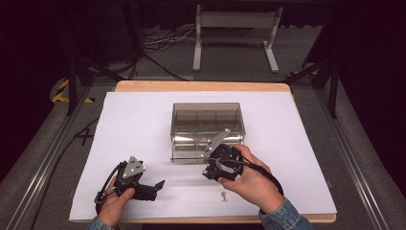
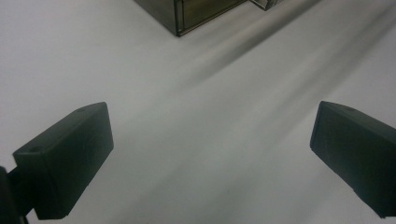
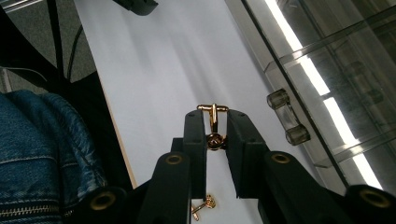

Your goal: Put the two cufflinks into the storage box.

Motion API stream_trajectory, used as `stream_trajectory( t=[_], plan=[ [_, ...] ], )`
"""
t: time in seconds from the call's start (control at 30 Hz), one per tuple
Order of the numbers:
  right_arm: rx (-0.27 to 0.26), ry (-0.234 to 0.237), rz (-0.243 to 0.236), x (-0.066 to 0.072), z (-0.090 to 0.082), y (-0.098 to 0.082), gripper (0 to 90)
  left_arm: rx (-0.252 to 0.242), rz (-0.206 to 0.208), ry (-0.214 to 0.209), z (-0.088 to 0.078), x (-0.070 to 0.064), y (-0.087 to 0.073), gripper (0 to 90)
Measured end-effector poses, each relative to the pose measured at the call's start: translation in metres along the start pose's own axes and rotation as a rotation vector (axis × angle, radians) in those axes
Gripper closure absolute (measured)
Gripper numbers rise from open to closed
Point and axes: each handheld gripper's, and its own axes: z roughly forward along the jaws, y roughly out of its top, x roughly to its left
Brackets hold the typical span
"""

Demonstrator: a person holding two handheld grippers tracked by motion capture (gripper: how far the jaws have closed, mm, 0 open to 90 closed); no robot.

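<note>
My right gripper [image 3: 215, 122] is shut on a small gold cufflink [image 3: 213, 108], whose bar sticks out past the fingertips. It hangs above the white sheet, just in front of a clear acrylic drawer box [image 1: 207, 125]. In the high view the right gripper [image 1: 213, 168] sits at the box's front right. A second gold cufflink [image 3: 203, 206] lies on the sheet below it, also seen as a gold cufflink [image 1: 222, 195] near the table's front edge. My left gripper [image 1: 154, 188] rests at the front left, its jaws wide apart with nothing between them [image 2: 210, 154].
The box's drawer front carries a clear handle [image 3: 287, 116]. A white sheet [image 1: 139, 120] covers the wooden table. A corner of the box [image 2: 196, 11] lies ahead of the left gripper. Cables and a white stand [image 1: 234, 33] are on the floor beyond the table.
</note>
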Motion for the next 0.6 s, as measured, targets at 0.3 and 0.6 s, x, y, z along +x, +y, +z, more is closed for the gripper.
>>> stream_trajectory(
  t=[0.3, 0.6],
  plan=[
    [-0.016, -0.005, 0.019, -0.001, -0.008, 0.006, 78.4, -0.002, 0.001, -0.002, 0.0, 0.0, 0.0, 0.1],
    [-0.035, -0.017, 0.029, -0.006, -0.016, 0.013, 78.5, 0.0, 0.006, -0.006, -0.001, 0.0, 0.0, 0.2]
  ],
)
